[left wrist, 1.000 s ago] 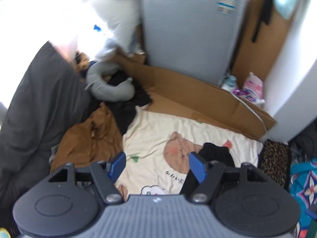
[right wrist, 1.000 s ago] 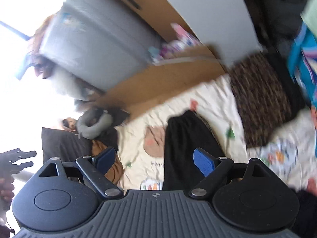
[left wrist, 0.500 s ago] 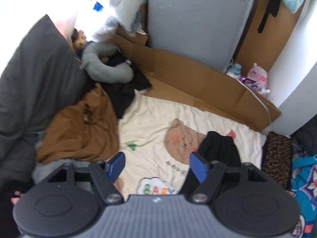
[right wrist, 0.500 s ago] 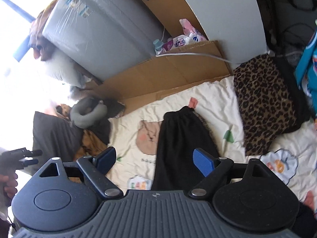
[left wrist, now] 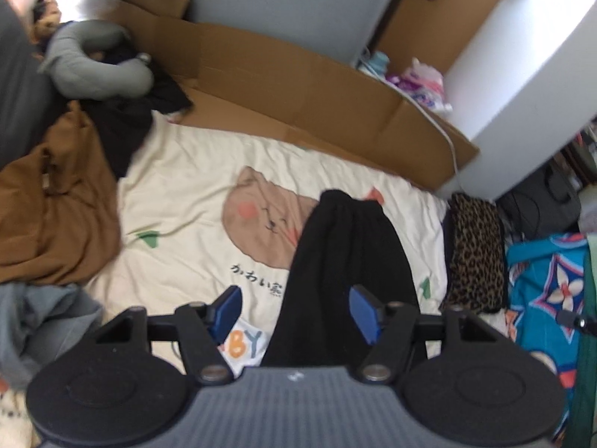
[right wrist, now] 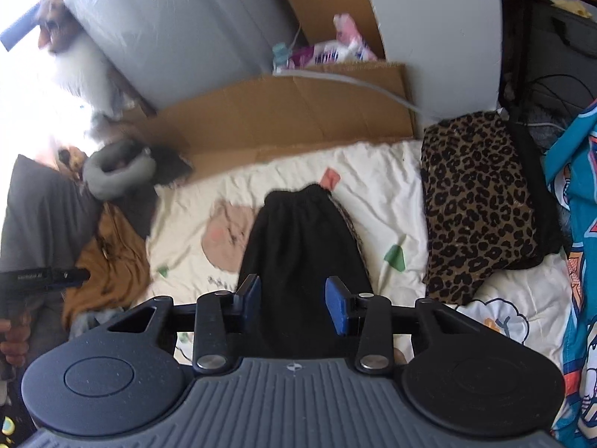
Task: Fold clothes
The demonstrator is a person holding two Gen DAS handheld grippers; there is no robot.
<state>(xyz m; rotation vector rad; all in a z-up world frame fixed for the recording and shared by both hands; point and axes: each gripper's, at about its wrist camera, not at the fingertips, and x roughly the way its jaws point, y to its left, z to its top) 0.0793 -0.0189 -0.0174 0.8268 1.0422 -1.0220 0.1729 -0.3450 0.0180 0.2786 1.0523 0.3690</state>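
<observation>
The black garment (left wrist: 347,261) lay lengthwise on the cream printed sheet (left wrist: 186,194), narrow, apparently partly folded; further folds remained. The left gripper (left wrist: 294,308) and right gripper (right wrist: 293,300) hovered above it, jaws apart, holding nothing

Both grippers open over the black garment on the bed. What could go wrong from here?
1. The black garment lies on a wrinkled cream blanket; a low pinch by the right gripper may catch the blanket too.
2. A leopard-print edge peeks from its right side, so a side grab might take only one layer.
3. The left gripper straddles the garment's left edge and could close on just a thin bit of fabric.
</observation>
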